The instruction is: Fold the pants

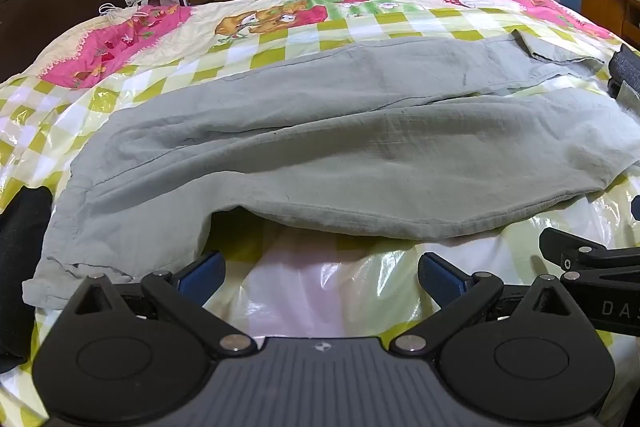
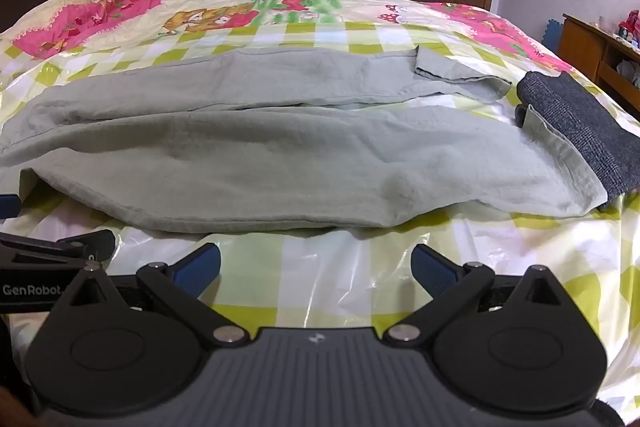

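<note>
Grey cloth (image 2: 580,131) lies under pants (image 2: 280,151) hem.

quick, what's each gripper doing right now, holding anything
left gripper: open, holding nothing, short of the pants
right gripper: open, holding nothing

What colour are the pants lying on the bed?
Pale grey-green, plain, no pattern. The pants show best in the right wrist view.
</note>
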`<act>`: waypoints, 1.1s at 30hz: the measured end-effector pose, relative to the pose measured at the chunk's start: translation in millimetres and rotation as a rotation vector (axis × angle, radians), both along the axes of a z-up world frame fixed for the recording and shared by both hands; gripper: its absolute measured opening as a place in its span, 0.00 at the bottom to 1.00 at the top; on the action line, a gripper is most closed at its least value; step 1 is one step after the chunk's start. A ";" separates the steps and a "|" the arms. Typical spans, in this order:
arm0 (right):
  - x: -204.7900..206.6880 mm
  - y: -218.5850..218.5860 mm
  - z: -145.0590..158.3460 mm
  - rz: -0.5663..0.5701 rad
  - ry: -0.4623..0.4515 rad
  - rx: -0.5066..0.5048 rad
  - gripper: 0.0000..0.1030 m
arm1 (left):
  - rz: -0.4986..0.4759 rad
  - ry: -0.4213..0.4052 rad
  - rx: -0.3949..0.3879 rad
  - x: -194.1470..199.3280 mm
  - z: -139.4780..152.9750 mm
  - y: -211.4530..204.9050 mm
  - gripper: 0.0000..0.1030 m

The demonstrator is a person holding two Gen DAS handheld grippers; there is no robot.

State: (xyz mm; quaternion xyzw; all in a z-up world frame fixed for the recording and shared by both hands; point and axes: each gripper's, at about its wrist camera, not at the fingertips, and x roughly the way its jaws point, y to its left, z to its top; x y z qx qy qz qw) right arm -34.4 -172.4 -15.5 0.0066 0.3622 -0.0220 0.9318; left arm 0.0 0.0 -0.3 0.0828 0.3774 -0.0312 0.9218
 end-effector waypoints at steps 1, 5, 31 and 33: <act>0.0 0.0 -0.1 0.000 0.000 0.000 0.97 | 0.000 0.000 0.000 0.0 0.0 0.0 1.00; 0.2 0.1 -0.5 0.000 0.000 -0.001 0.97 | 0.000 0.001 0.001 0.1 0.0 -0.1 1.00; 0.7 2.0 -2.4 0.001 0.002 -0.002 0.95 | -0.006 -0.003 0.015 -3.3 -2.9 -0.6 1.00; 0.7 2.1 -2.7 0.001 0.002 -0.002 0.95 | -0.006 -0.003 0.014 -3.6 -2.9 0.5 1.00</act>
